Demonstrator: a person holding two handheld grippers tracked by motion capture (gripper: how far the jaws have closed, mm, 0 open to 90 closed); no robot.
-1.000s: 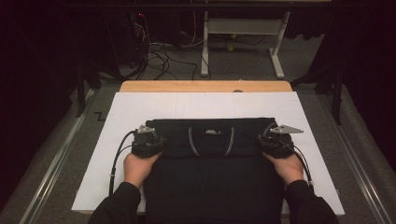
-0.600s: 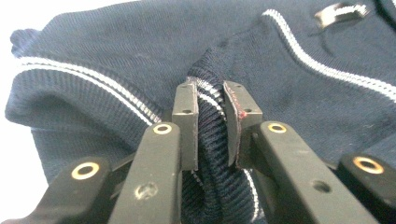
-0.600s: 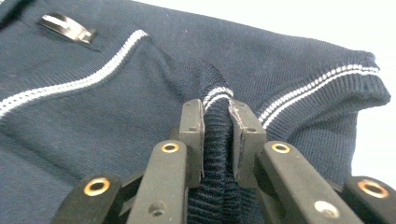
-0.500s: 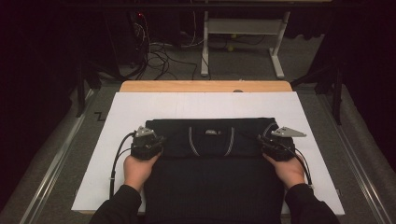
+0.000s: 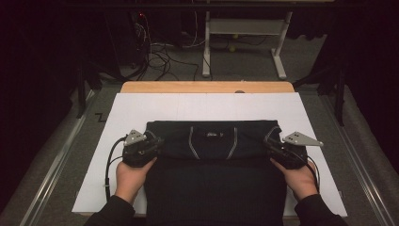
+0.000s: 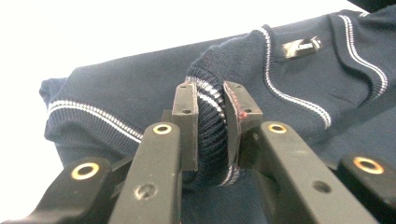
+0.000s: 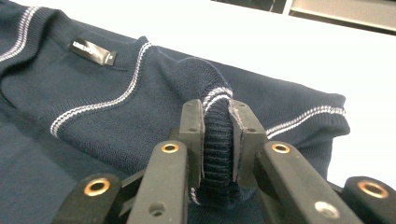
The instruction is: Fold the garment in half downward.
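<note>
Your counter (image 5: pixel 141 106) carries a white sheet with bare margins left, right and beyond the dark navy sweater (image 5: pixel 211 165); the sweater's near part runs to the counter's front edge between your forearms. A wooden strip (image 5: pixel 207 87) borders the far edge, and past it lie floor cables (image 5: pixel 157 52) and a white table frame (image 5: pixel 244 37).

The sweater lies folded at the sheet's centre, its white-striped neckline and label (image 5: pixel 212 135) facing up.

Your left gripper (image 6: pixel 211 119) sits at the sweater's left edge, its fingers (image 6: pixel 186 116) clamped on a bunched ribbed, white-striped hem.

Your right gripper (image 7: pixel 218 135) sits at the right edge, its fingers (image 7: pixel 192 133) likewise pinching a ribbed fold.
</note>
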